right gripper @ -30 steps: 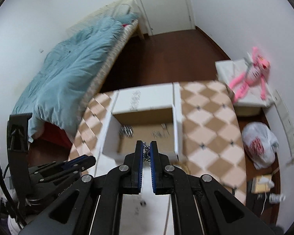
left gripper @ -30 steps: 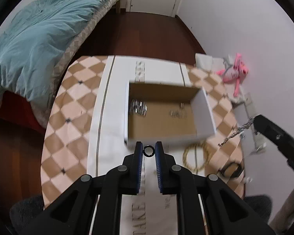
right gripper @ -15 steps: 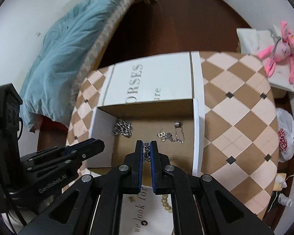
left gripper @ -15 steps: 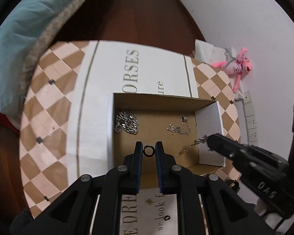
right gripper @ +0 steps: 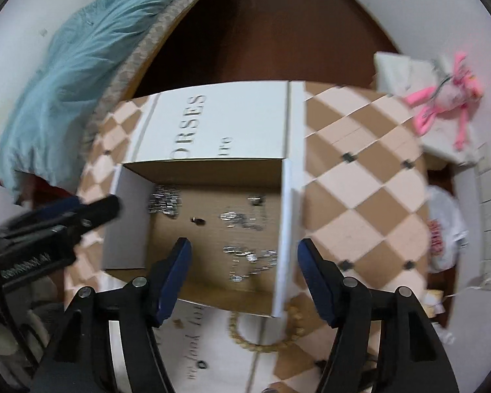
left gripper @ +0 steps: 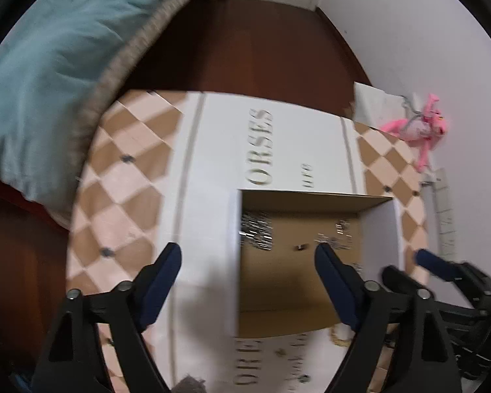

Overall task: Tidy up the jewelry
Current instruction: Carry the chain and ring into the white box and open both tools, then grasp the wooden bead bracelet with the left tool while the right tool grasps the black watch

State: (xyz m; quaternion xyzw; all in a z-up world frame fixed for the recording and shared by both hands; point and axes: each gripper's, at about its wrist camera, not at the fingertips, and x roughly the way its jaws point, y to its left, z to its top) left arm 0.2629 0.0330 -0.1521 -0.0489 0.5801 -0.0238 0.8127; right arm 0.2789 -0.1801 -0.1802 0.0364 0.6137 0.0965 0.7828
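Note:
An open cardboard box with white outer walls stands on the table. On its brown floor lie a silver chain pile, a small dark ring, a second chain and a loose silver chain. My left gripper hangs over the box's left wall, jaws opening, nothing between them. My right gripper hangs over the box's right half above the loose chain, jaws opening, pads touching nothing. Each gripper shows in the other's view: right gripper, left gripper.
The checkered table carries a white lettered runner. A golden bead bracelet and a tiny ring lie in front of the box. A bed with a teal duvet is at left, a pink plush toy at right.
Both grippers have gone from shut to wide. The ring left the left jaws and the chain left the right jaws; both now lie in the box. The left gripper shifted left.

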